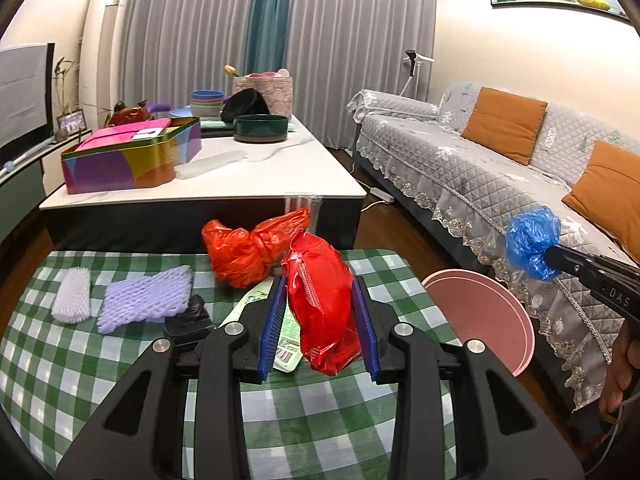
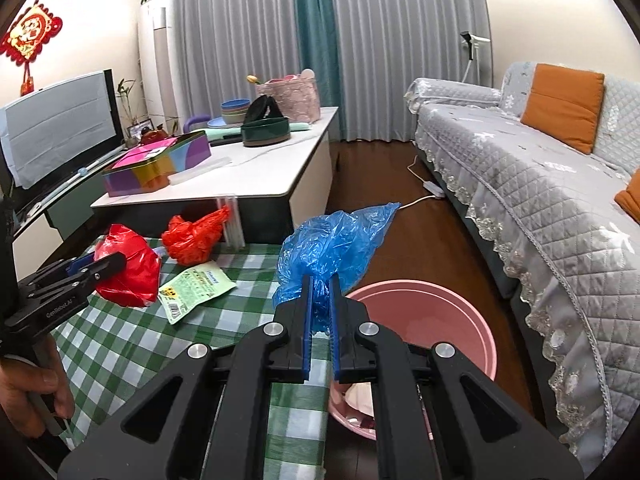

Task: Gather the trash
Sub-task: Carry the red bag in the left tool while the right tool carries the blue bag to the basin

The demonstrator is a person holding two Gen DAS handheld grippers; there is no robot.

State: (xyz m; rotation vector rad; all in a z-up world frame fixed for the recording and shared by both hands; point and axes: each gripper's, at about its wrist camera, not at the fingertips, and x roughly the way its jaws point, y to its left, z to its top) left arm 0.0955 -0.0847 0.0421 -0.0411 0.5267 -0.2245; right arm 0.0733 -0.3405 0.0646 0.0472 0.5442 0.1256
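My left gripper (image 1: 320, 284) is shut on a red plastic wrapper (image 1: 324, 304) and holds it over the green checked tablecloth (image 1: 120, 360); it also shows in the right wrist view (image 2: 128, 268). My right gripper (image 2: 321, 280) is shut on a crumpled blue plastic bag (image 2: 328, 248), held near the table's right edge beside the pink bin (image 2: 432, 320). The blue bag also shows in the left wrist view (image 1: 532, 240), above the pink bin (image 1: 480, 312). A knotted orange-red bag (image 1: 248, 248) lies at the cloth's far edge.
On the cloth lie a white foam net (image 1: 72, 296), a lilac foam net (image 1: 144, 300), a black crumpled bag (image 1: 188, 320) and a green printed packet (image 2: 196, 284). A white coffee table (image 1: 240, 176) with a colourful tin stands behind. A grey sofa (image 2: 540, 184) runs along the right.
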